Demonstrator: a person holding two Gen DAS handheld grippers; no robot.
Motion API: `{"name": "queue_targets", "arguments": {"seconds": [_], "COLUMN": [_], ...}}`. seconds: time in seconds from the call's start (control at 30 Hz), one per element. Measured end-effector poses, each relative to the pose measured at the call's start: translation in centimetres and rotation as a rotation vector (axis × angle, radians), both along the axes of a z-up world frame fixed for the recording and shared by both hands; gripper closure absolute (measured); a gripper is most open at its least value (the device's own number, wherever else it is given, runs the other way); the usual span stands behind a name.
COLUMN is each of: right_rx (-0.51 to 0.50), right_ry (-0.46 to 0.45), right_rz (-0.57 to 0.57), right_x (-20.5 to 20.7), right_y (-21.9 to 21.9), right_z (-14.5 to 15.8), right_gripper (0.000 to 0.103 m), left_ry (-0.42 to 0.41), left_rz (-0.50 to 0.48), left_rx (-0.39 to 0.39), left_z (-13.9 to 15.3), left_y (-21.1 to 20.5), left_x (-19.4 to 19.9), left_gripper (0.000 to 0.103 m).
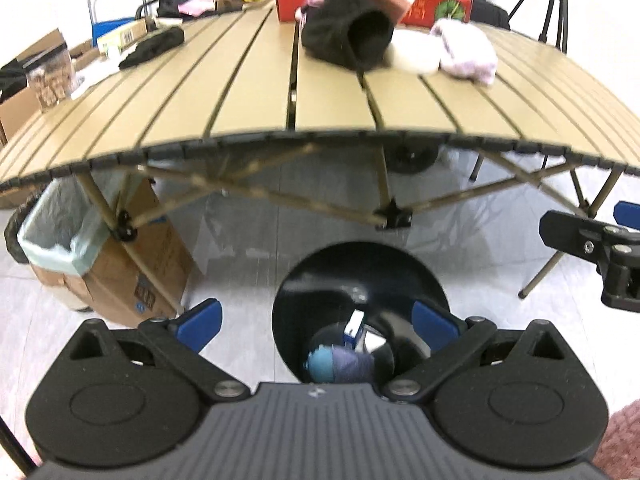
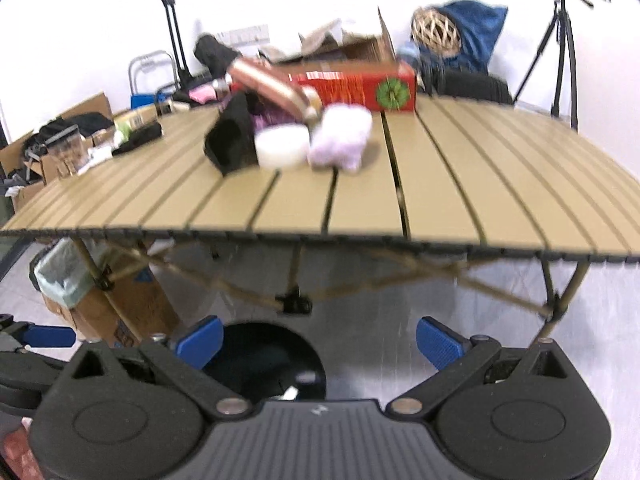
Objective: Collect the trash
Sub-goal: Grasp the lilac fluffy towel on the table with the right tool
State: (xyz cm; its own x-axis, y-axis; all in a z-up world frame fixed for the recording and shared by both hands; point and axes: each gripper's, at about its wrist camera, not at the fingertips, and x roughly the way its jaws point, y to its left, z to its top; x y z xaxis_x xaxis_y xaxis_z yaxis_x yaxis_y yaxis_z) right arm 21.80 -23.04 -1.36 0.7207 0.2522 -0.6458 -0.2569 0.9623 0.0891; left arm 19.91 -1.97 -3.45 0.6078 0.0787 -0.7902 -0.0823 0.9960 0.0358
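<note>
My left gripper (image 1: pixel 316 322) is spread wide and empty, right over the black bin (image 1: pixel 356 280) just below. My right gripper (image 2: pixel 318 338), equally open and empty, has the bin (image 2: pixel 264 356) low to its left. The pile on the table (image 2: pixel 440 200), white tub (image 2: pixel 282 146) included, lies ahead and above both.

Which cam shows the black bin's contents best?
Left wrist: the black bin sits between the open left gripper, with its inside and items visible. Right wrist shows only part of the bin's dark opening, cut off by the gripper body.
</note>
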Motion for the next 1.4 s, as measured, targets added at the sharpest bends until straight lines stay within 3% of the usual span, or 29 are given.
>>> {"name": "queue_targets", "arguments": {"seconds": [0.4,0.7,1.4], "right_rx": [0.001,-0.003,-0.051], "right_ry": [-0.167,-0.231,-0.185], "right_rz": [0.005,-0.032,-0.124], "right_x": [2.6,7.0,16.1], "right_y": [0.1,0.4,3.0], "right_z": [3.4,4.2,0.8], "right_gripper": [0.0,0.0,0.001], "left_ry": [-0.15,-0.23,-0.311], "left_rz": [0.029,0.061,0.154], "left_rx": [0.01,0.013,-0.022], "left_z": [3.6,5.2,6.2], "left_y": [0.5,0.7,4.5], "left_x": [2.6,5.9,12.3], "left_gripper": [0.0,0.0,0.0]}}
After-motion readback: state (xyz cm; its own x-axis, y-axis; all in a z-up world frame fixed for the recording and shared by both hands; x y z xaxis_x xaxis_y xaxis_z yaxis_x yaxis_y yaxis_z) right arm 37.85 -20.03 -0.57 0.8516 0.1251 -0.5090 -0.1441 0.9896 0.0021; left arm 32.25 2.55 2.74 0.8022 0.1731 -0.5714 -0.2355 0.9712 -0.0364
